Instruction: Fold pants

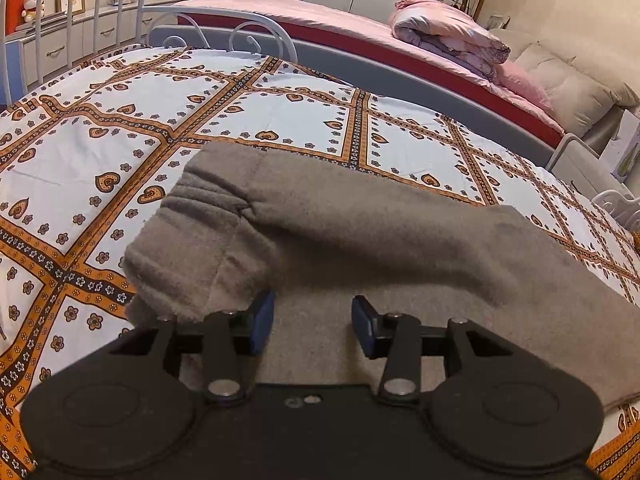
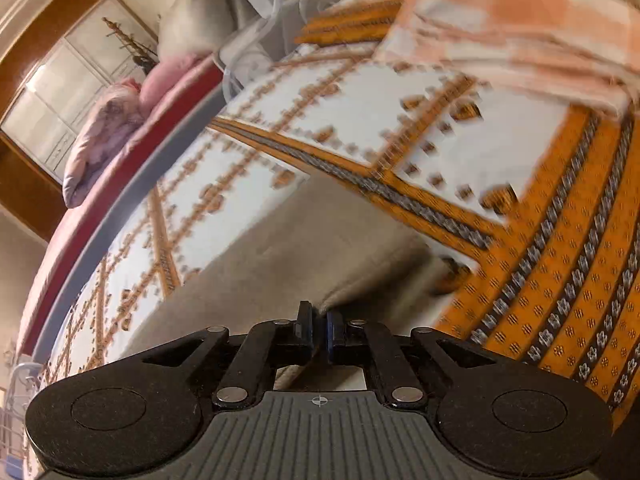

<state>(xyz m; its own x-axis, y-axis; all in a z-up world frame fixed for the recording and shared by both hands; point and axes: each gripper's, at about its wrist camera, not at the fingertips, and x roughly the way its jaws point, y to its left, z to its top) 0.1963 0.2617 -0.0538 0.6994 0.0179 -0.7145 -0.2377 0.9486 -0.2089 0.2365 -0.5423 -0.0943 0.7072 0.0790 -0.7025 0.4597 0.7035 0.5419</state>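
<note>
Grey-brown fleece pants (image 1: 320, 232) lie on a bed with a white and orange patterned sheet (image 1: 100, 152). The waistband end is at the upper left and the fabric runs down to the right. My left gripper (image 1: 313, 322) is open just above the near part of the pants, holding nothing. In the blurred, tilted right wrist view, my right gripper (image 2: 319, 330) is shut on an edge of the pants (image 2: 304, 248), and the cloth stretches away from it.
A white metal bed frame (image 1: 224, 28) stands at the far end of the bed. A second bed with a pink sheet (image 1: 304, 12) and a folded quilt (image 1: 448, 36) lies behind. An orange checked cloth (image 2: 520, 20) lies at the far right.
</note>
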